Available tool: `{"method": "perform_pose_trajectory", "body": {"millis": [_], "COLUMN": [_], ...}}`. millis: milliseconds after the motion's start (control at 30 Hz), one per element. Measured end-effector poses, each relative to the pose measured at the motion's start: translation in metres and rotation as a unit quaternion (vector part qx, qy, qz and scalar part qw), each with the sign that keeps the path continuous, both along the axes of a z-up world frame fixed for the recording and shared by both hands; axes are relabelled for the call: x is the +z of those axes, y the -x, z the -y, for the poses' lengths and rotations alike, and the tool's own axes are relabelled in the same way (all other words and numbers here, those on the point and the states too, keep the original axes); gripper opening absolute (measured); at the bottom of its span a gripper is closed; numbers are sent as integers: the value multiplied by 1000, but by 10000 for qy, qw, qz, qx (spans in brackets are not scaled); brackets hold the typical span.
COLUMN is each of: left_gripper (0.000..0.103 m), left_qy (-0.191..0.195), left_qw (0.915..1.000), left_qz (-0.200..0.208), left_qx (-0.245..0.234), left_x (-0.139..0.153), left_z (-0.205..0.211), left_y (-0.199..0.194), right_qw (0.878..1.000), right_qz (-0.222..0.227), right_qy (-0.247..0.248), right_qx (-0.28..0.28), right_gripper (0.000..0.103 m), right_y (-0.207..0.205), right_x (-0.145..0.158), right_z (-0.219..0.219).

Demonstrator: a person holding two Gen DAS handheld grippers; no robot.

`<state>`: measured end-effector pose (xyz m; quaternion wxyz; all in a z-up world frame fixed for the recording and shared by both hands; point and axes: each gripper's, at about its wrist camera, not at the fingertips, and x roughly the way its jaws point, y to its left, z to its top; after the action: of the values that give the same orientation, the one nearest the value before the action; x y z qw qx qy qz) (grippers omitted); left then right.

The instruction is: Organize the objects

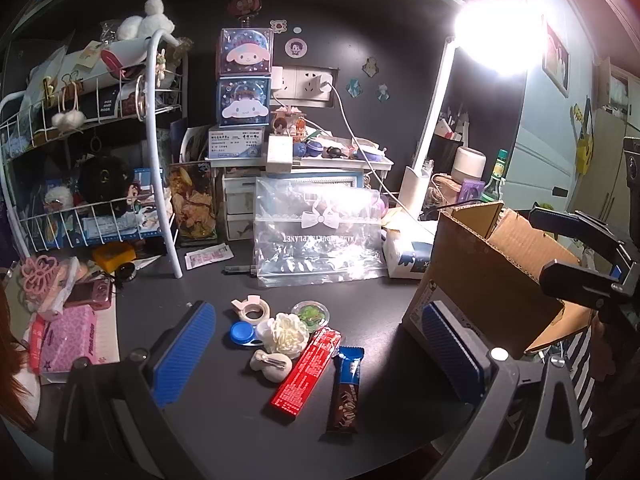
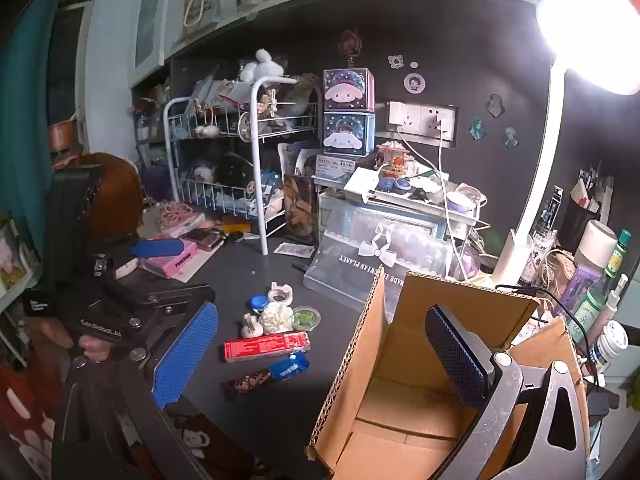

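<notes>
Barely begun: cardboard box (image 2: 404,412) at right empty; red packet (image 1: 306,372), chocolate bar (image 1: 346,390), flower (image 1: 286,332), tape roll (image 1: 253,310) loose on desk (image 1: 224,420). Left gripper (image 1: 320,360), right gripper (image 2: 320,356) wide open, holding nothing.

Two grippers are counted: the left gripper (image 1: 320,352) and the right gripper (image 2: 324,356), each with two blue-padded fingers held wide apart and nothing between them. One open cardboard box (image 2: 400,400) is seen on the dark desk (image 1: 224,412). In the loose cluster, one red packet (image 1: 306,372), one chocolate bar (image 1: 346,388), one roll of tape (image 1: 252,310), one blue contact-lens case (image 1: 242,332), one white fabric flower (image 1: 286,334), one round green-filled dish (image 1: 311,314) and one pale hair clip (image 1: 272,364) are counted. Two character boxes (image 1: 244,80) are stacked by the wall. One white wire rack (image 1: 92,160) with two tiers, one clear bag (image 1: 320,240) with a bow and one lit lamp (image 1: 494,40) are seen.
</notes>
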<state>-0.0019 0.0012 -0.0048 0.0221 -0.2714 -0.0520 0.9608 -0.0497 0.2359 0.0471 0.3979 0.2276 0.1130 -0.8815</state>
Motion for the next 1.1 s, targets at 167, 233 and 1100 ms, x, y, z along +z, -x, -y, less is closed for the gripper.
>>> {"method": "perform_pose_trajectory", "body": {"millis": [167,233,1100], "left_gripper": [103,103,103], "left_qy": [3,14,-73], "left_qw": [10000,10000,9999], "left_qz": [17,32,50], "left_qx": [40,57,104], "left_x": [1,1,-1], "left_z": [0,0,0], "left_y": [0,0,1], "right_qw": [10000,10000,10000], "right_qz": [-3,-13,42], "right_qy": [22,29,45], "right_qx": [-11,-14,48], "right_gripper": [103,103,103], "right_y": [-1,-1,-3], "right_x": [-1,-1,0], "right_z": [-1,-2,0]}}
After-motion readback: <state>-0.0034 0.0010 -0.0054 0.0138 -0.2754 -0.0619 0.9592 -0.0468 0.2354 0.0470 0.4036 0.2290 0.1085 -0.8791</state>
